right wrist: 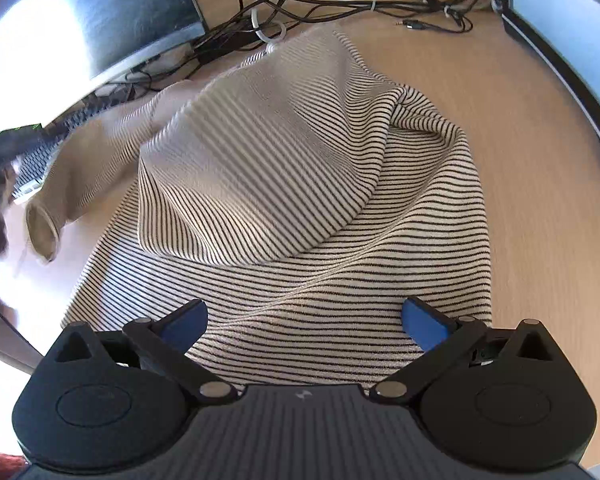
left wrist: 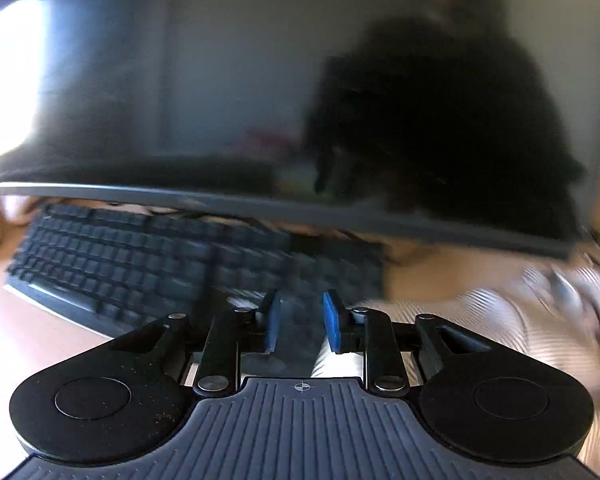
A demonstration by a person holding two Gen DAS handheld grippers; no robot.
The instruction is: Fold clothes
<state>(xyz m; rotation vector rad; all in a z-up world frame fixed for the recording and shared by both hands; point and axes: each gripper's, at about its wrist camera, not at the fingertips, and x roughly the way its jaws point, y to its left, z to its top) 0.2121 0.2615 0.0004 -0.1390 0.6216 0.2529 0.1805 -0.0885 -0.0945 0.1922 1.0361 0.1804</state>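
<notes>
A cream top with thin black stripes [right wrist: 340, 208] lies crumpled on the wooden desk [right wrist: 540, 160], one part folded over the body. Its sleeve [right wrist: 100, 168] stretches to the left, blurred, with the cuff [right wrist: 42, 232] off the desk. My right gripper [right wrist: 304, 304] hovers open above the top's near hem, with nothing between its blue pads. In the blurred left wrist view my left gripper [left wrist: 302, 296] has its pads a narrow gap apart. Striped cloth [left wrist: 480, 320] runs in from the right under its right finger. Blur hides whether any cloth is pinched.
A dark monitor [left wrist: 220, 100] and black keyboard [left wrist: 140, 256] stand right ahead of the left gripper. A tangle of black and white cables [right wrist: 300, 4] lies behind the top. A second screen's edge [right wrist: 572, 64] borders the desk at the right.
</notes>
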